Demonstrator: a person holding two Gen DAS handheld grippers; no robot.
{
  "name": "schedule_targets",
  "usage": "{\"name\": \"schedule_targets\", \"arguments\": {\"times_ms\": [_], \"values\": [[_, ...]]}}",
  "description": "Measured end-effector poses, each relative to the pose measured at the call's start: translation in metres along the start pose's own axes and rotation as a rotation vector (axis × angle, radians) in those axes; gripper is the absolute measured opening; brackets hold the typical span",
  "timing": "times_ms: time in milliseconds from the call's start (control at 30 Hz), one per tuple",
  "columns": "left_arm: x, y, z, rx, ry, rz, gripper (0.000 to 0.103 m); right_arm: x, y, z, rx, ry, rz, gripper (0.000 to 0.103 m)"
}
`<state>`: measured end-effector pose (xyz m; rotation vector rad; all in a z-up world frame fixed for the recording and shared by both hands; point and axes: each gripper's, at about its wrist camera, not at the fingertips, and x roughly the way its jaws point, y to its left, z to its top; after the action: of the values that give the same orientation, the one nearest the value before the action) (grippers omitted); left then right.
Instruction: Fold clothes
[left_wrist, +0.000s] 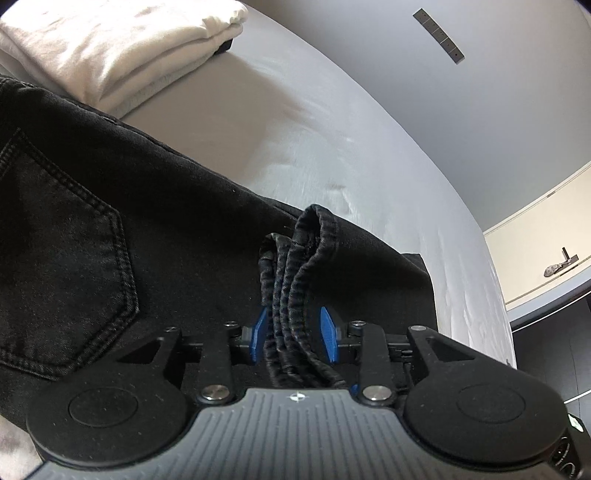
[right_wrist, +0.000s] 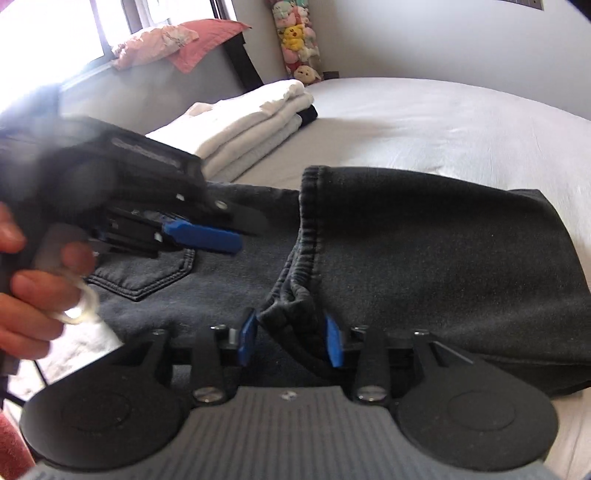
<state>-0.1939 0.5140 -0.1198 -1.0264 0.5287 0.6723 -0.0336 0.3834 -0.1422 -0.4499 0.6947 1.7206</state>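
The black jeans (right_wrist: 424, 236) are laid folded on the bed (right_wrist: 443, 118), their long axis running across the right wrist view, with the hem ends (right_wrist: 295, 280) brought back over the seat near the back pocket (right_wrist: 147, 273). A stack of folded white clothes (right_wrist: 258, 118) is seen beyond them. The hems are found directly ahead of both tools. The right hand-held gripper (right_wrist: 290, 338) is held with its jaws parted, the hem bundle lying between the blue pads without being pinched. The left hand-held gripper (left_wrist: 293, 336) is likewise released around the hems in its own view. From the right wrist, the left tool is seen off to the side, so the right is judged nearer the hems.
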Motion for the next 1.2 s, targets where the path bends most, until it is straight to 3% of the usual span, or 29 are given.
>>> {"name": "schedule_targets", "arguments": {"times_ms": [100,167,267,300,333,400,433,467,533,700,767,967,1200], "values": [[0.004,-0.008,-0.007,0.031,0.022,-0.025,0.038,-0.025,-0.004,-0.007,-0.031,-0.057,-0.002,0.058],[0.011,-0.012,-0.013,0.055,0.046,-0.01,0.046,-0.039,-0.015,-0.015,-0.055,-0.087,-0.054,0.059],[0.024,-0.021,-0.021,0.111,0.083,0.026,0.045,-0.054,-0.04,-0.028,-0.056,-0.114,-0.162,0.059],[0.027,-0.025,-0.024,0.135,0.092,0.04,0.043,-0.057,-0.05,-0.032,-0.045,-0.119,-0.202,0.059],[0.028,-0.029,-0.027,0.168,0.087,0.072,0.029,-0.061,-0.061,-0.034,-0.019,-0.127,-0.233,0.058],[0.031,-0.034,-0.031,0.217,0.087,0.125,0.018,-0.067,-0.084,-0.035,0.062,-0.15,-0.276,0.056],[0.032,-0.035,-0.033,0.232,0.092,0.147,0.01,-0.07,-0.096,-0.035,0.103,-0.161,-0.297,0.048],[0.034,-0.034,-0.033,0.233,0.107,0.162,0.007,-0.073,-0.107,-0.036,0.144,-0.172,-0.318,0.039],[0.038,-0.032,-0.036,0.245,0.13,0.187,0.006,-0.071,-0.121,-0.031,0.169,-0.202,-0.349,0.033],[0.046,-0.037,-0.044,0.312,0.153,0.242,0.006,-0.051,-0.136,-0.025,0.154,-0.221,-0.352,0.032],[0.046,-0.037,-0.045,0.312,0.156,0.246,0.006,-0.039,-0.138,-0.028,0.13,-0.187,-0.358,0.026],[0.046,-0.037,-0.049,0.333,0.15,0.253,0.006,-0.021,-0.146,-0.043,0.085,-0.078,-0.385,0.026],[0.022,-0.033,-0.051,0.338,0.095,0.232,0.008,-0.034,-0.147,-0.042,0.122,-0.123,-0.367,0.027]]}}
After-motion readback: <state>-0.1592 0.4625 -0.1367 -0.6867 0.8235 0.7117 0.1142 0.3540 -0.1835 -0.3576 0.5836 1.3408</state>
